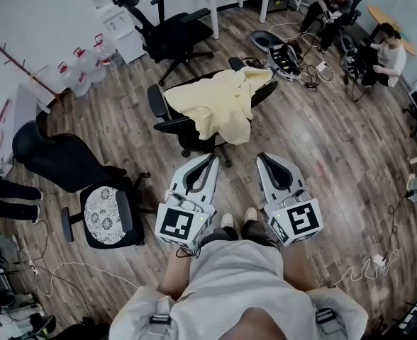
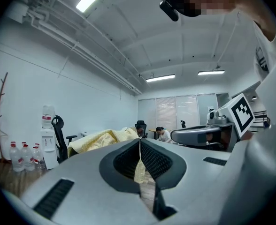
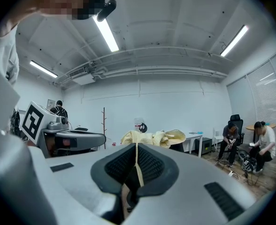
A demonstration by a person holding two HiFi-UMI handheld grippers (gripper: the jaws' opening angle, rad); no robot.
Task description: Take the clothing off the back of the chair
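Head view: left hand-held gripper [image 1: 213,159] and right hand-held gripper [image 1: 261,157] are both closed, nothing in them, side by side facing the chair [image 1: 164,113] with yellow clothing [image 1: 219,105] draped on it.

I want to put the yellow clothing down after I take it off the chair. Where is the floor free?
The floor is bare right of the chair holding the yellow clothing, up to the cables. A smaller bare patch lies between that chair and the water bottles. Crowded: the left, by the lace-cushion chair, and far right, around the seated people.
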